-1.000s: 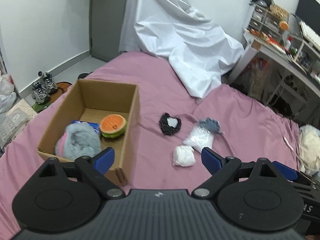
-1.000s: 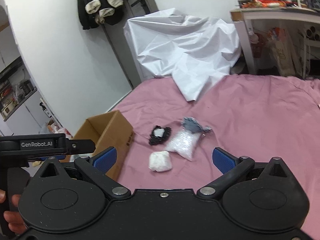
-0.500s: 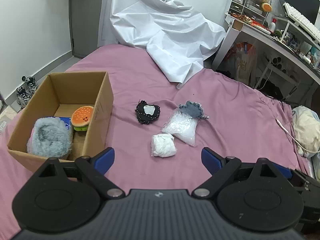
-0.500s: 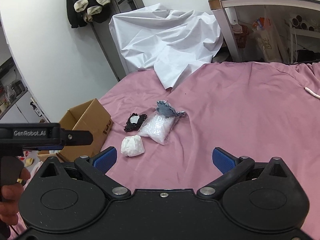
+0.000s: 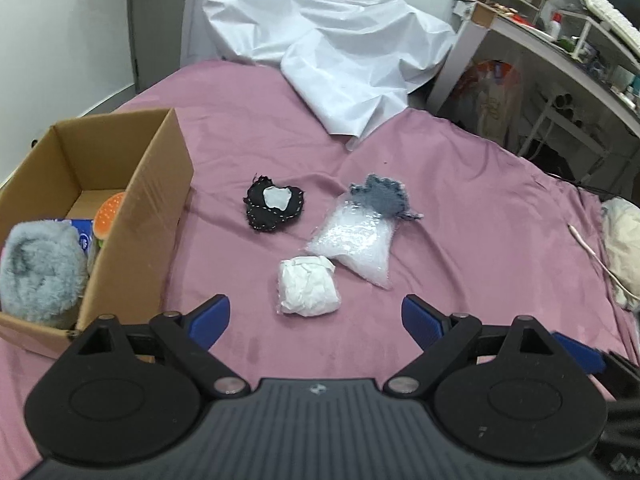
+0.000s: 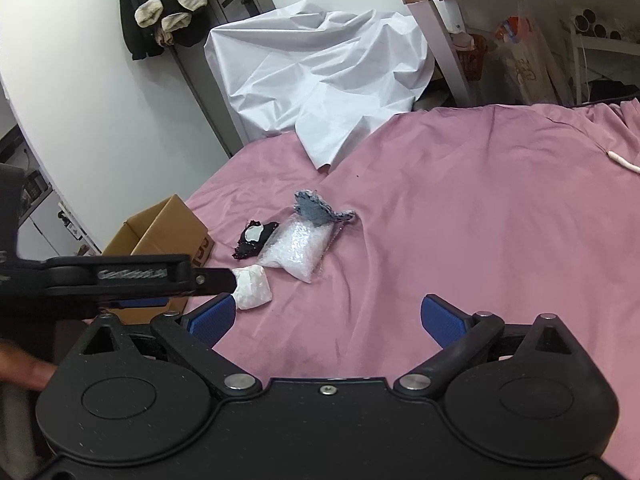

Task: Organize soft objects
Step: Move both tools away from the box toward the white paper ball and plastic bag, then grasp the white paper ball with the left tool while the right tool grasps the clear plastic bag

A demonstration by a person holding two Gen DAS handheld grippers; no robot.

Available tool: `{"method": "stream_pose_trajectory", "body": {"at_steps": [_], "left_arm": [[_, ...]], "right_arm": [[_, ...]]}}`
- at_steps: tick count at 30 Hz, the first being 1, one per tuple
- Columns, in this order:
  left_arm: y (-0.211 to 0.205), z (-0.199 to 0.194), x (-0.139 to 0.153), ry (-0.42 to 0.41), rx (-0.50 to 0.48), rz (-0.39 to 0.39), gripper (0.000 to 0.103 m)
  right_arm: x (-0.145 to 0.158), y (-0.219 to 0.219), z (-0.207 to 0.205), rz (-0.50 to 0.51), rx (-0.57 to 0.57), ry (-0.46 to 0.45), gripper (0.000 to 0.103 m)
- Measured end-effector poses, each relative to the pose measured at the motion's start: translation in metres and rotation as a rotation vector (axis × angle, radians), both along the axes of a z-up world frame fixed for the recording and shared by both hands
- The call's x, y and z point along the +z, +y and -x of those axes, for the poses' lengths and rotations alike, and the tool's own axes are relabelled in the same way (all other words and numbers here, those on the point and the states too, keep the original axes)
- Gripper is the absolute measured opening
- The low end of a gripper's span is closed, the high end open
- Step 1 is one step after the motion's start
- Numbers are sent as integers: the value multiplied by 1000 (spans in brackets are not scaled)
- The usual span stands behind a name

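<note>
I judge the step as approach for a pick. My left gripper point(image 5: 316, 316) stands wide and empty, lined up on the white bundle point(image 5: 307, 286); next move calls for closing in over it. My right gripper point(image 6: 326, 318) is also wide, empty. 3 soft items lie on the pink bedsheet point(image 5: 460, 216) beside the cardboard box point(image 5: 152, 184). White sheeting point(image 5: 332, 52) and a desk point(image 5: 560, 64) sit behind.
</note>
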State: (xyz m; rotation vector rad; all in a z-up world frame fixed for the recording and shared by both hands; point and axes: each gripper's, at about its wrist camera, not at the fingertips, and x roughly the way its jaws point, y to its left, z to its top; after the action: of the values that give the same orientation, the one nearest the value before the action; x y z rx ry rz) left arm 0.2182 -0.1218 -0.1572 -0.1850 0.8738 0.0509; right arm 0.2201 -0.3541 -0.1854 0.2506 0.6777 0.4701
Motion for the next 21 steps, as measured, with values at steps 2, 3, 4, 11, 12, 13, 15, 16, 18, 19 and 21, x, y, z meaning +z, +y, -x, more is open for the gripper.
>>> {"method": "stream_pose_trajectory", "body": {"at_steps": [2, 3, 4, 11, 12, 13, 15, 16, 18, 19, 21], "left_arm": [[0, -6, -8, 23, 4, 0, 92], [0, -8, -12, 33, 7, 1, 92], [1, -10, -15, 42, 15, -1, 91], [7, -21, -38, 95, 60, 23, 86], [7, -23, -40, 97, 55, 20, 84], [7, -24, -41, 103, 52, 16, 76], [8, -27, -45, 117, 46, 28, 60], [8, -27, -46, 122, 47, 25, 51], [10, -28, -45, 134, 61, 3, 34], [12, -29, -44, 134, 63, 11, 24], [15, -29, -41, 141, 54, 27, 12]], "right_arm": [[-2, -1, 0, -3, 6, 5, 98], [-3, -1, -2, -7, 7, 10, 98], [-4, -1, -3, -16, 10, 18, 97], [-11, 6, -18, -29, 13, 36, 91], [-11, 7, -20, -33, 14, 33, 91], [-10, 9, -24, -39, 13, 32, 90], [-10, 11, -31, -47, 10, 32, 88], [-10, 12, -35, -51, 8, 34, 88], [-11, 15, -41, -60, 5, 42, 88], [-12, 15, -43, -65, 4, 47, 88], [-13, 18, -48, -72, 4, 58, 88]]}}
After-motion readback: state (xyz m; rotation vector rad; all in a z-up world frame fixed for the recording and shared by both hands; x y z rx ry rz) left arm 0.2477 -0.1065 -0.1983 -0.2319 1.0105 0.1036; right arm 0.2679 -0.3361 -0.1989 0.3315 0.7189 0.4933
